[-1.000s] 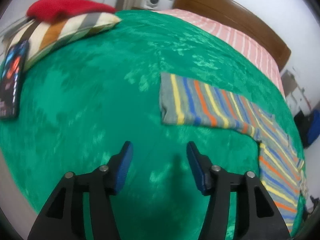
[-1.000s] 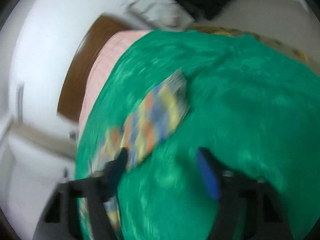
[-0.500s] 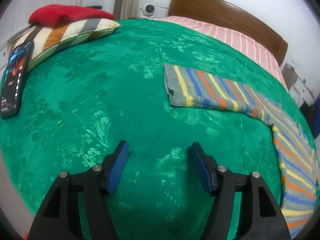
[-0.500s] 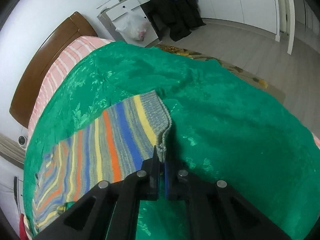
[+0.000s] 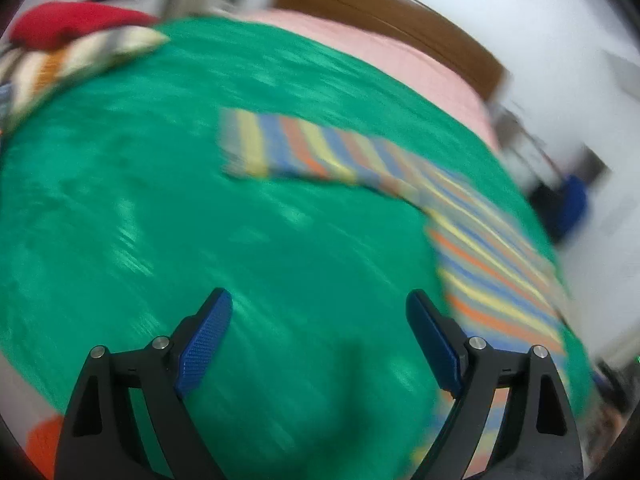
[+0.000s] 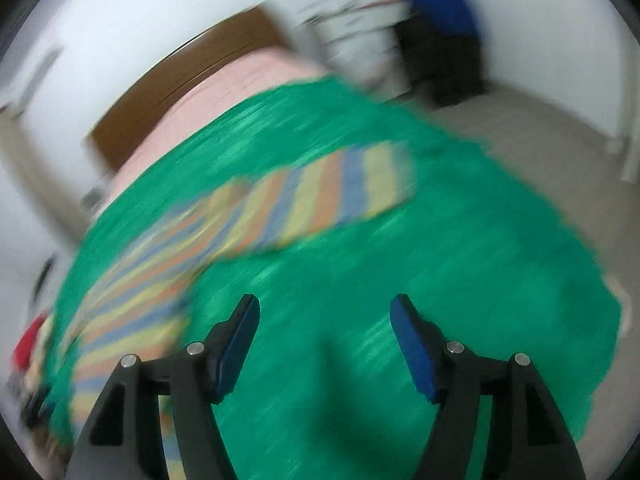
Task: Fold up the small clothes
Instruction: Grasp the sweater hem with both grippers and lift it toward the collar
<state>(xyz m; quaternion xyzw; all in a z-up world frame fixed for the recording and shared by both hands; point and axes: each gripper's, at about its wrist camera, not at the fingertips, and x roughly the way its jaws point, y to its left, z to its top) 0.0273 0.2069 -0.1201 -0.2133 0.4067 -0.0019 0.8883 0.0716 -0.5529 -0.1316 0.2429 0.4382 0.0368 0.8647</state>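
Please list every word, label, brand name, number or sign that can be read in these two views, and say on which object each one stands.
None: no word, number, label or sign can be read in either view.
Both views are smeared by motion.
The striped garment shows only coloured bands.
The green bedspread shows only a faint woven pattern.
The striped pillow shows no text.

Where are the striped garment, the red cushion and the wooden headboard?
striped garment [image 5: 304, 152]: left wrist view, its outstretched striped part.
red cushion [image 5: 76, 24]: left wrist view, its top.
wooden headboard [image 6: 180, 80]: right wrist view, its front panel.
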